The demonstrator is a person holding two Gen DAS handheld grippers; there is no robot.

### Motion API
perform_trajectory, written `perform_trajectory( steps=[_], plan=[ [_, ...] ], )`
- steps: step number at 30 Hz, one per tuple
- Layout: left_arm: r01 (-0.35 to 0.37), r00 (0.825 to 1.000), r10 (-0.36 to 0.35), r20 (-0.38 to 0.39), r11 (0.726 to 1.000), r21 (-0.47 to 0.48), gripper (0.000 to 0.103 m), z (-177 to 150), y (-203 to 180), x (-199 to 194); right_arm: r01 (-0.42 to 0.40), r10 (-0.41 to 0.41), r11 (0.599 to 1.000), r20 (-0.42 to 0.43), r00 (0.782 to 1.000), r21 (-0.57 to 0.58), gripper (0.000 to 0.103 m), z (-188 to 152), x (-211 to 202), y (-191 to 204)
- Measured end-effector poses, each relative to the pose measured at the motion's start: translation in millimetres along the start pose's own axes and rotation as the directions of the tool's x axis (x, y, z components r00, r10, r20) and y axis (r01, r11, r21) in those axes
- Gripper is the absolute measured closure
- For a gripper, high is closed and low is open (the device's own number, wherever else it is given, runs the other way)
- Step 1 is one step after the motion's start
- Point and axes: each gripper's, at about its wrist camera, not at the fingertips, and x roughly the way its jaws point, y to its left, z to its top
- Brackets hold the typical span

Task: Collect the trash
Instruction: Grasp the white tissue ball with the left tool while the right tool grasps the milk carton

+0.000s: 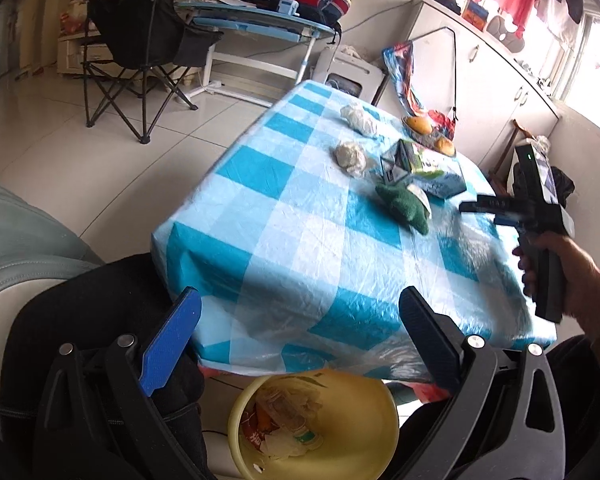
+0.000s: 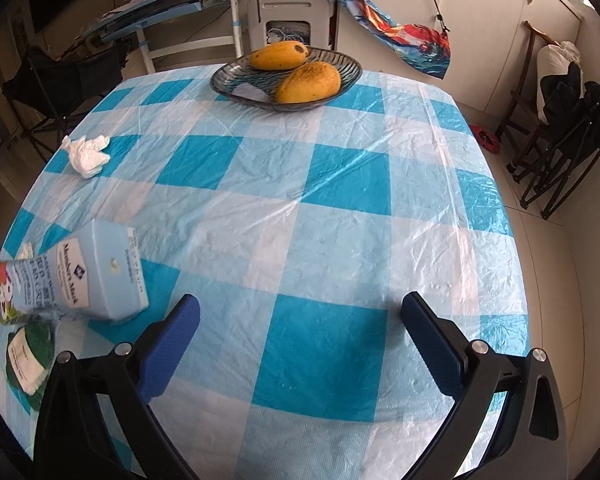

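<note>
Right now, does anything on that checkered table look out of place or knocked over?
Yes. A light blue carton lies tipped on its side near the table's edge, and crumpled white tissues sit loose on the cloth. The two mangoes rest neatly in their dish.

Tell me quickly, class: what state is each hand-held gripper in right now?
Left hand-held gripper: open, holding nothing, above the yellow bin.
Right hand-held gripper: open, holding nothing, over the checked tablecloth.

Daylight is flooding in from the window (image 1: 592, 68) at upper right (blown out); fisheye edges are bending, corners vignetting dark.
</note>
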Motion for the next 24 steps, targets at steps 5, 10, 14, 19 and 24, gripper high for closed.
perform_trajectory(
  steps=[5,10,14,19,24],
  plan=[
    [-0.005,1.000,0.005,0.012,0.999,-0.045,0.007,32.2,4.2,16.9,-0.116,0.115,0.993,0.138,0.984,-0.001,0.006,-11.5,-45.8,2.8],
    [-0.016,1.000,0.017,0.023,1.000,-0.018,0.007,73.2,-19.5,48.2,-0.094,0.131,0.983,0.249,0.960,-0.155,0.006,-9.3,-67.6,31.7],
    [-0.033,0.999,0.033,-0.002,0.999,-0.035,0.007,101.9,-31.6,85.9,0.019,0.120,0.912,0.310,0.943,-0.410,0.006,-14.1,-75.6,69.6],
    [-0.071,0.995,0.071,-0.075,0.997,0.002,0.020,125.0,-47.1,134.5,0.150,0.141,0.682,0.330,0.933,-0.716,0.006,-20.7,-62.6,116.2],
    [-0.090,0.989,0.096,-0.116,0.994,0.059,0.025,131.2,-58.7,161.1,0.136,0.170,0.495,0.249,0.953,-0.858,0.017,-11.5,-36.0,140.6]
  ],
)
